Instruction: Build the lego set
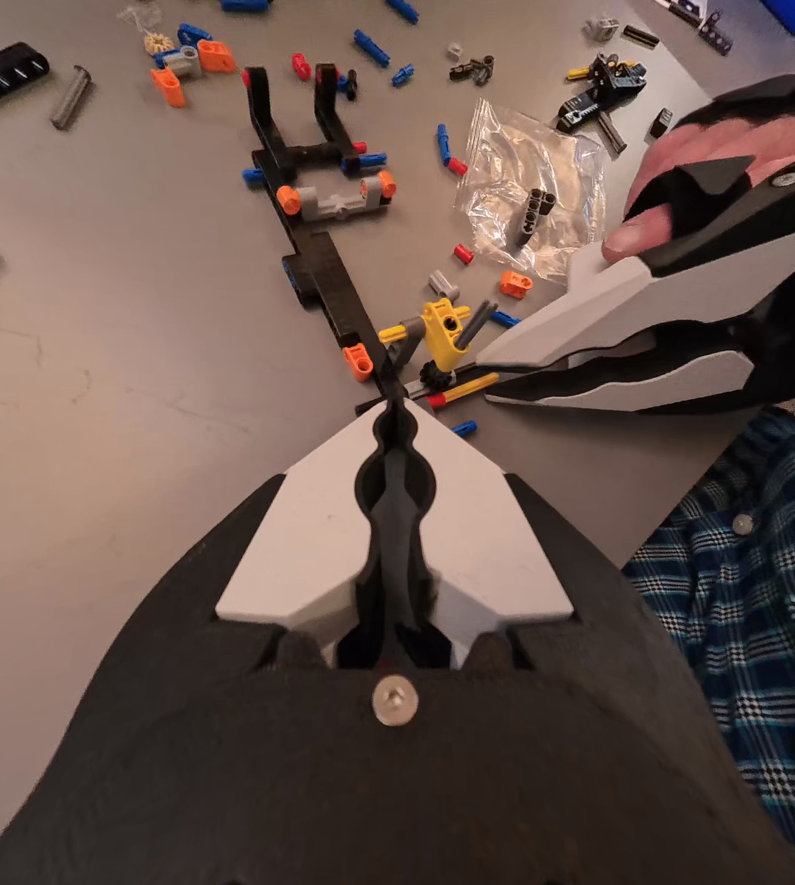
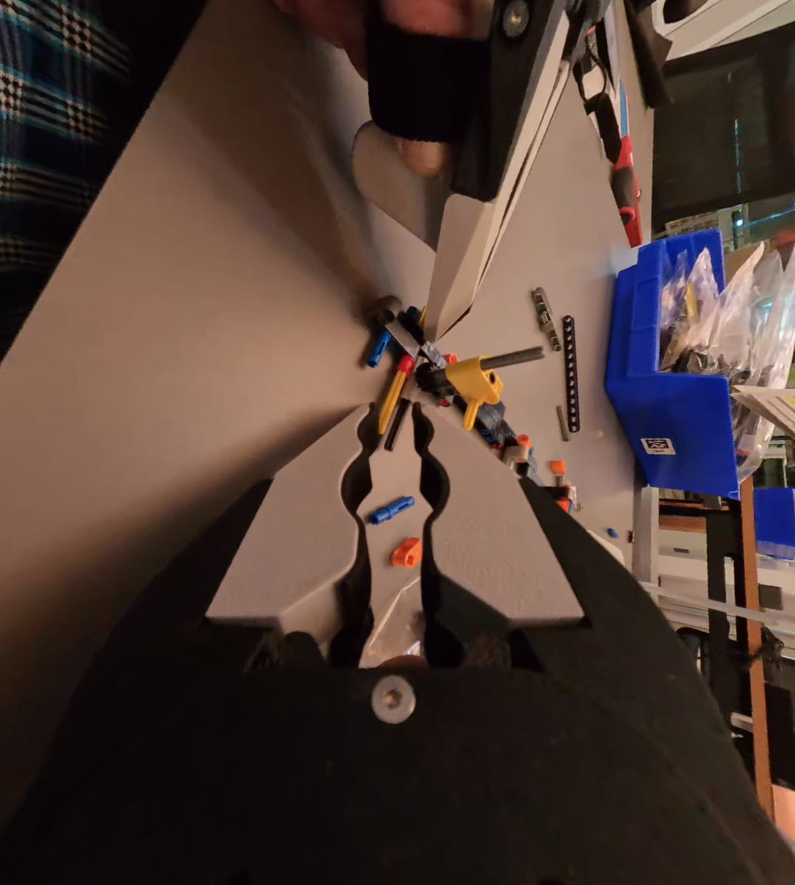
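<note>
Grey table (image 1: 98,383) strewn with loose pieces; left gripper (image 1: 393,407) pinches the black lego frame's (image 1: 333,282) end, while right gripper (image 2: 393,421), fingers slightly parted, straddles a black axle (image 2: 396,426).

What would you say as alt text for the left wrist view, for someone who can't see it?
The left gripper, shut, pinches the near end of a long black Lego frame on a grey table. The right gripper comes in from the right beside a yellow connector piece; loose blue, red and orange pieces lie scattered around.

workshop or lab — blue parts bin (image 2: 668,416) | grey worktable (image 1: 98,383) | shelving behind
</note>
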Tool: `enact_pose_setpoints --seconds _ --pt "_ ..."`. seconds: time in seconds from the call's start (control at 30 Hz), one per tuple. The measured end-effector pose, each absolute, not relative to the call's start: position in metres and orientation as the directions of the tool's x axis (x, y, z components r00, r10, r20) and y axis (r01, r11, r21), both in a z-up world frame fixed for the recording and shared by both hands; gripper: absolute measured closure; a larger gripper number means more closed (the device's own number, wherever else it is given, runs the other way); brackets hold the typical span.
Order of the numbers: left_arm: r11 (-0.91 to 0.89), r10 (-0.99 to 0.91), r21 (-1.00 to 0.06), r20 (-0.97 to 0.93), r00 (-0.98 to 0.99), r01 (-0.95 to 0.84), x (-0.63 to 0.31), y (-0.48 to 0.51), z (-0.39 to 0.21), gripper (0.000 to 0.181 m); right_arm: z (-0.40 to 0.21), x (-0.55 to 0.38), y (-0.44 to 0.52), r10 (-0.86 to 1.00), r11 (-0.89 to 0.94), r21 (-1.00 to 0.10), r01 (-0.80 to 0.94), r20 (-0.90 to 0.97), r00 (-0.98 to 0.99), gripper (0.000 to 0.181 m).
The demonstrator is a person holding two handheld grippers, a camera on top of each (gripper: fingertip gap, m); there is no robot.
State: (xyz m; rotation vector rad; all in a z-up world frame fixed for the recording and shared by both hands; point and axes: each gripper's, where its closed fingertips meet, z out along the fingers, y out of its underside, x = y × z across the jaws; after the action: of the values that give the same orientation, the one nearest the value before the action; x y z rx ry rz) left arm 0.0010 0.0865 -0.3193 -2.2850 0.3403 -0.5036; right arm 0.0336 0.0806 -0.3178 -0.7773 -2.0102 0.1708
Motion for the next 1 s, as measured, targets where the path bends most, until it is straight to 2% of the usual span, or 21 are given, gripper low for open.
enact_pose_setpoints --seconds 0.13,0.2,0.33,0.47,0.53,0.73,1.0 --pt "-0.675 -0.394 -0.732 0.245 0.886 -0.098 0.002 0.086 -0.319 0.181 -0.32 0.038 0.08 0.621 0.769 -0.445 0.458 0.687 -0.377 0.174" --pt "-0.664 -0.399 -0.741 0.237 0.886 -0.101 0.003 0.085 -0.316 0.179 -0.317 0.04 0.083 0.656 0.743 -0.474 0.471 0.656 -0.374 0.169" --pt "-0.667 -0.357 -0.74 0.221 0.908 -0.082 -0.001 0.082 -0.315 0.14 -0.309 0.04 0.087 0.745 0.661 -0.554 0.506 0.564 -0.357 0.16" --pt "-0.694 -0.361 -0.703 0.149 0.921 -0.158 0.001 0.079 -0.321 0.127 -0.319 0.037 0.088 0.792 0.607 -0.585 0.537 0.494 -0.357 0.166" --pt "-0.684 -0.372 -0.707 0.131 0.919 -0.176 0.006 0.081 -0.322 0.133 -0.321 0.036 0.087 0.798 0.601 -0.587 0.542 0.485 -0.359 0.173" --pt "-0.678 -0.378 -0.71 0.113 0.919 -0.192 0.003 0.084 -0.323 0.147 -0.322 0.035 0.087 0.812 0.582 -0.598 0.551 0.456 -0.364 0.175" --pt "-0.662 -0.453 -0.689 0.056 0.89 -0.294 0.009 0.086 -0.324 0.149 -0.322 0.035 0.084 0.813 0.583 -0.608 0.539 0.441 -0.381 0.177"
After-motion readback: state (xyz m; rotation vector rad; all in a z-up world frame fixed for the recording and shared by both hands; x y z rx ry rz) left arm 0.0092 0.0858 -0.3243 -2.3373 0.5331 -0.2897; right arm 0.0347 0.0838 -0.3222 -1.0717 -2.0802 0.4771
